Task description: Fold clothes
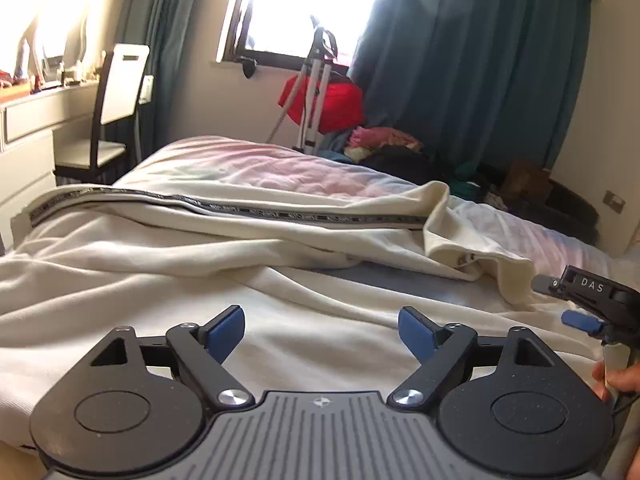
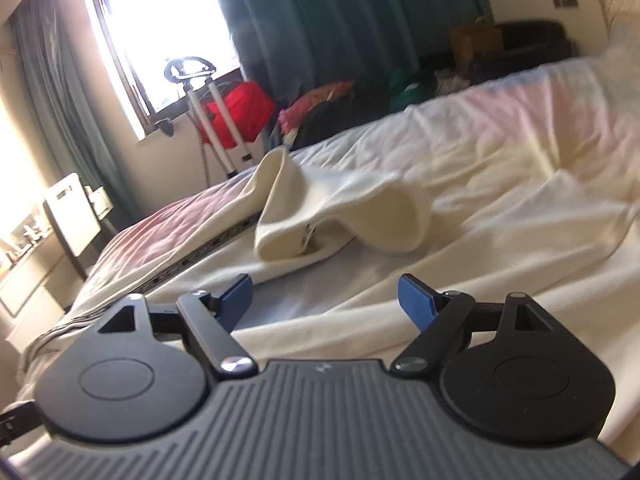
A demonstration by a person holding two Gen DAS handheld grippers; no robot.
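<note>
A cream garment [image 1: 200, 248] with a dark patterned stripe [image 1: 224, 206] lies rumpled across the bed. Its bunched waist end [image 1: 480, 256] stands up at the right; it also shows in the right wrist view [image 2: 340, 212]. My left gripper [image 1: 321, 330] is open and empty, just above the cream cloth near me. My right gripper [image 2: 325, 300] is open and empty, a little short of the bunched end. It also shows at the right edge of the left wrist view [image 1: 576, 304].
The bed [image 1: 280, 168] has a pale pink and white cover. A chair [image 1: 108, 120] and a white dresser [image 1: 28, 136] stand at the left. A red bag [image 1: 332, 104] on a stand and a pile of clothes [image 1: 400, 148] lie beyond the bed by teal curtains.
</note>
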